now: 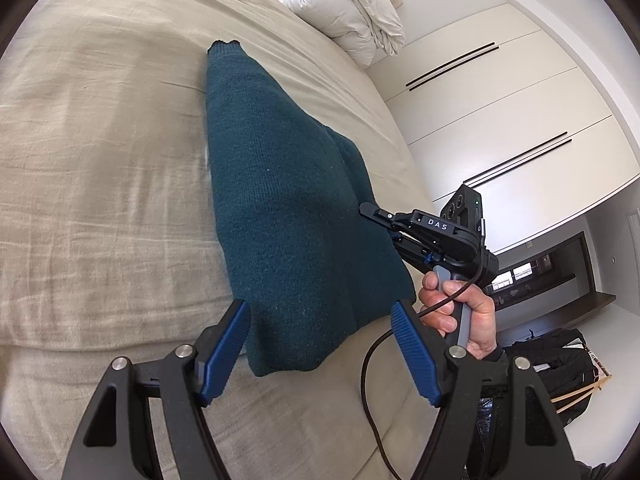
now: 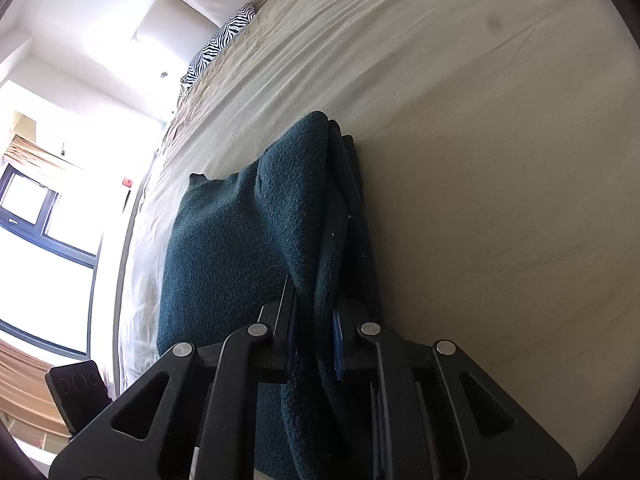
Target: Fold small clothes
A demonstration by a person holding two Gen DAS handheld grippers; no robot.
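A dark teal knitted garment [image 1: 288,216] lies folded lengthwise on the beige bed sheet [image 1: 100,160]. My left gripper [image 1: 320,320] is open, its blue pads [image 1: 228,344] on either side of the garment's near corner, holding nothing. My right gripper [image 1: 374,212] shows in the left wrist view at the garment's right edge. In the right wrist view my right gripper [image 2: 316,332] is shut on a bunched fold of the teal garment [image 2: 232,248], which runs between the jaws.
A white duvet [image 1: 344,4] is heaped at the far end of the bed. White wardrobe doors [image 1: 500,120] stand to the right. A zebra-print pillow [image 2: 220,40] lies at the bed's far side, near a window [image 2: 36,220]. Dark bags [image 1: 552,364] sit on the floor.
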